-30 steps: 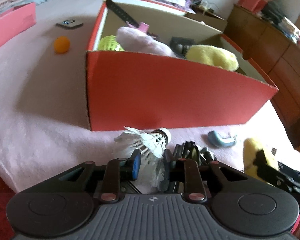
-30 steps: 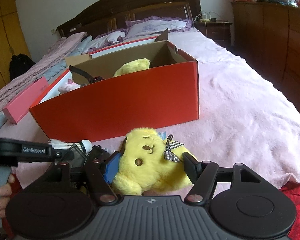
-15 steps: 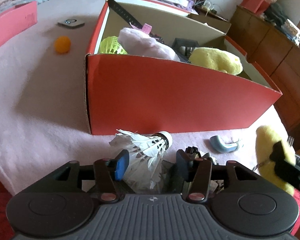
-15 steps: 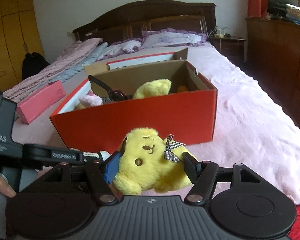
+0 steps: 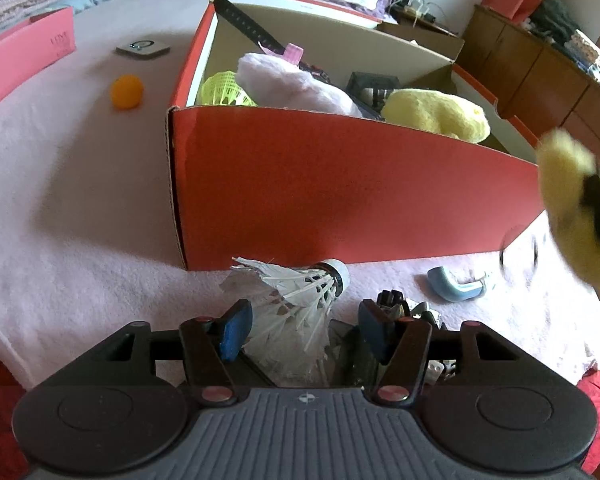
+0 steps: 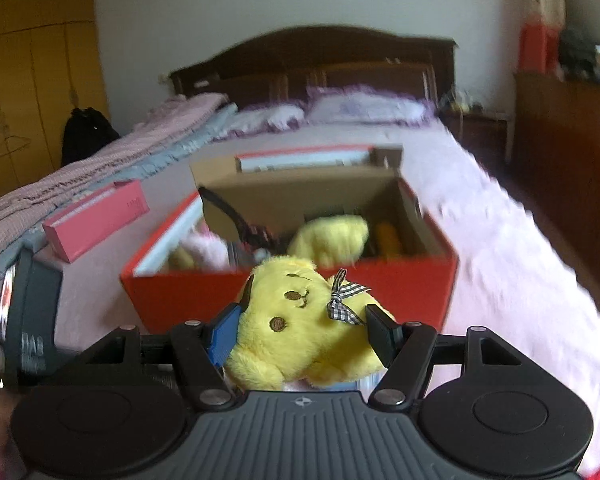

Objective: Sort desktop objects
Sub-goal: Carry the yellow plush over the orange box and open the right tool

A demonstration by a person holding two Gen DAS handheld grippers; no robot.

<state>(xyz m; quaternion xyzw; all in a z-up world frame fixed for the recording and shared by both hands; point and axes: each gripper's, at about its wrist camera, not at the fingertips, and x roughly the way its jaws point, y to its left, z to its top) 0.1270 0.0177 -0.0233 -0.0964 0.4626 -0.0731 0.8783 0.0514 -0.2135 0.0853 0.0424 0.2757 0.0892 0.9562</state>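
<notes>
A red box (image 5: 340,184) on the pink bed cover holds soft toys and other items; it also shows in the right wrist view (image 6: 180,296). My left gripper (image 5: 304,328) is open around a white shuttlecock (image 5: 296,292) lying in front of the box, jaws not touching it. My right gripper (image 6: 304,334) is shut on a yellow plush toy (image 6: 300,328) with a checked bow, held up in front of the box. The toy appears blurred at the right edge of the left wrist view (image 5: 576,208).
An orange ball (image 5: 127,91), a small grey pad (image 5: 142,47) and a pink box (image 5: 16,60) lie left of the red box. A blue clip (image 5: 452,286) and dark small items (image 5: 396,308) lie in front of it. Wooden cabinets (image 5: 540,64) stand at right.
My left gripper's jaws have opened wider around the shuttlecock. My right gripper has lifted the yellow plush toy up and toward the red box.
</notes>
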